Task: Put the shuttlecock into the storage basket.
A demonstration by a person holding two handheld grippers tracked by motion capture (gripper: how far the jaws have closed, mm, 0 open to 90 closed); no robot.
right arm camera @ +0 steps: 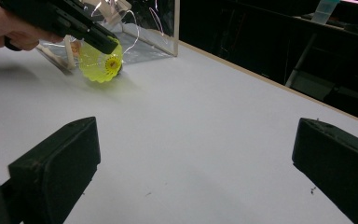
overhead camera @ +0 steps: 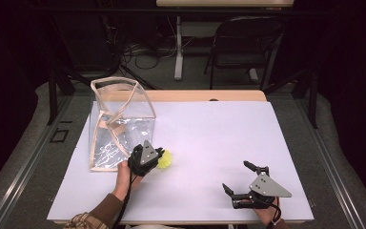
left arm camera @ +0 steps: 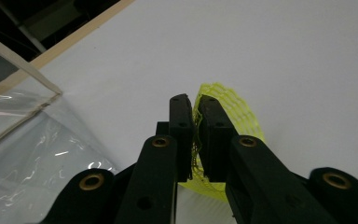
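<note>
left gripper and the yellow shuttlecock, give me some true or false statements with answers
1. The left gripper is shut on the yellow shuttlecock. True.
2. The right gripper holds the shuttlecock. False: its jaws stand wide apart with nothing between them.
3. The clear plastic bag stands at the left side of the table, open at the top. True.
4. The shuttlecock lies inside the bag. False: it is outside, just right of the bag.
5. A black chair stands beyond the table's far edge. True.
</note>
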